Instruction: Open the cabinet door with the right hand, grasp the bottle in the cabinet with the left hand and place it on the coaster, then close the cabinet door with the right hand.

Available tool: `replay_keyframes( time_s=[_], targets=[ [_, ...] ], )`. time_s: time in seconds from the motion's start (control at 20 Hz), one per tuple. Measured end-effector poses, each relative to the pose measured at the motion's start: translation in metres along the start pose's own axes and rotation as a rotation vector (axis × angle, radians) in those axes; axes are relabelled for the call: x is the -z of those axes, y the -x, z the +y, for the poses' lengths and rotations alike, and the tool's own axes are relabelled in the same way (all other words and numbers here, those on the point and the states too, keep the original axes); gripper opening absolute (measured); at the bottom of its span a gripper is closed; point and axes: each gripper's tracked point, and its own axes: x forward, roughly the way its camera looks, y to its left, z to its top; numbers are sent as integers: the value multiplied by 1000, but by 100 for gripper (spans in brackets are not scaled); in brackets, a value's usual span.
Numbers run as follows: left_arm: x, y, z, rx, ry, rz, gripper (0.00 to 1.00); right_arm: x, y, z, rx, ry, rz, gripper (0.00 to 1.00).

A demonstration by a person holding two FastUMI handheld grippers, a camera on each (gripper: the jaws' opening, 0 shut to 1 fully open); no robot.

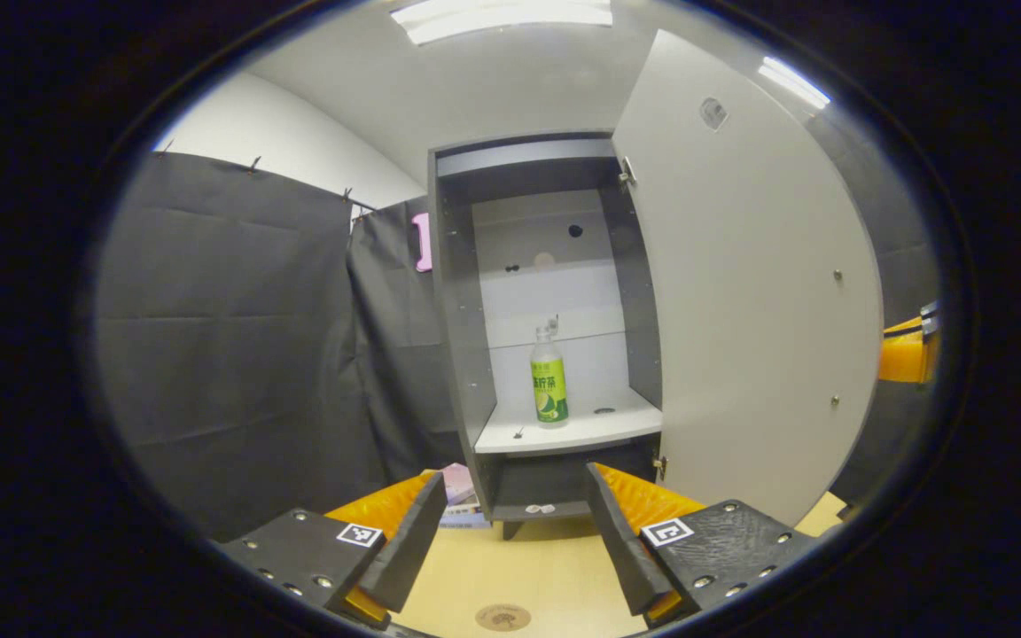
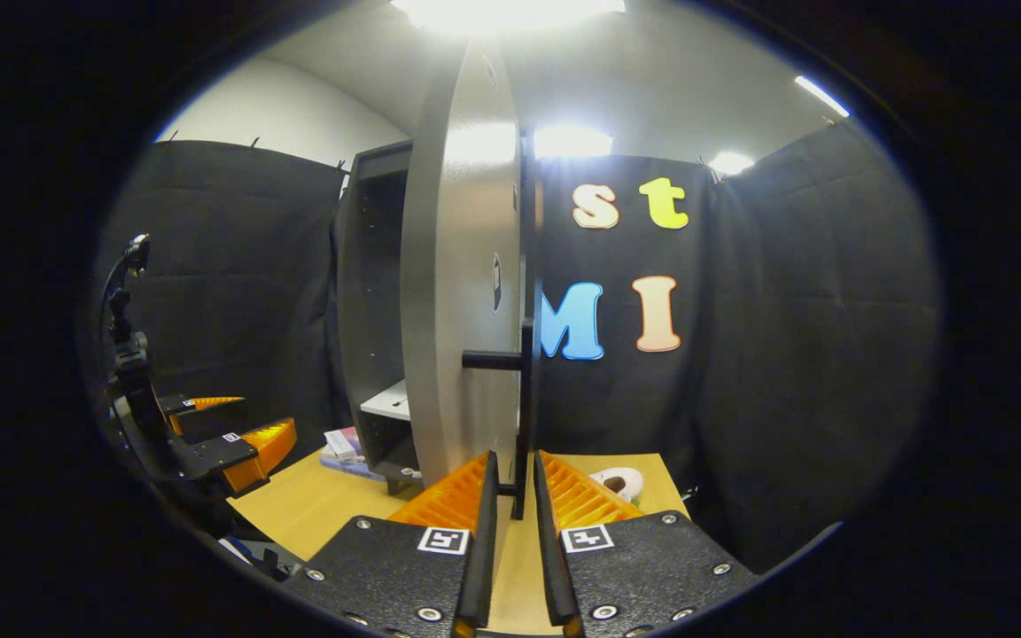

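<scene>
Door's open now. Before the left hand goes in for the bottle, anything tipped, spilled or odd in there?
Nothing stands out. The bottle stands upright on the cabinet shelf, cap on, no spill around it. The cabinet door is swung wide. The left gripper is open and apart from the bottle. The right gripper has its jaws narrowed around the door handle.

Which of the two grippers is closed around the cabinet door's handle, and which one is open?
The right gripper has its fingers nearly together around the door handle of the open cabinet door. The left gripper is spread wide, facing the bottle on the shelf.
</scene>
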Motion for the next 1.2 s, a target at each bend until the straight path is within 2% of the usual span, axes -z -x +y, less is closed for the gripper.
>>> replay_keyframes(
  time_s=[0.15,0.2,0.25,0.3,0.45,0.55,0.6,0.65,0.75,0.85,1.05,1.2],
  targets=[
    [-11,-27,-4,18,-10,-45,92,-2,0,-14,41,-12,-15,34],
    [-11,-41,-7,28,-6,-50,92,0,0,-24,86,-17,-11,52],
    [-10,-57,-7,29,3,-50,90,-2,2,-27,98,-28,-19,60],
    [-6,-75,-10,40,25,-46,90,-7,6,-33,124,-39,-40,74],
    [-6,-131,-14,63,77,-46,90,-23,17,-65,268,-45,-142,85],
    [2,-168,-16,53,87,-17,90,-22,14,-92,390,-71,-158,87],
    [3,-188,-20,58,101,-11,90,-14,17,-101,443,-88,-117,91],
    [2,-207,-22,58,110,-15,90,-4,21,-103,469,-109,-71,89],
    [2,-243,-21,48,89,-20,90,4,30,-104,510,-136,-16,93],
    [-1,-276,-24,49,73,-31,90,0,31,-108,557,-114,-8,93],
    [6,-331,-35,86,119,-6,92,10,29,-115,616,-78,28,93],
    [-5,-366,-39,99,108,-55,90,16,30,-115,660,-38,60,93]
  ],
)
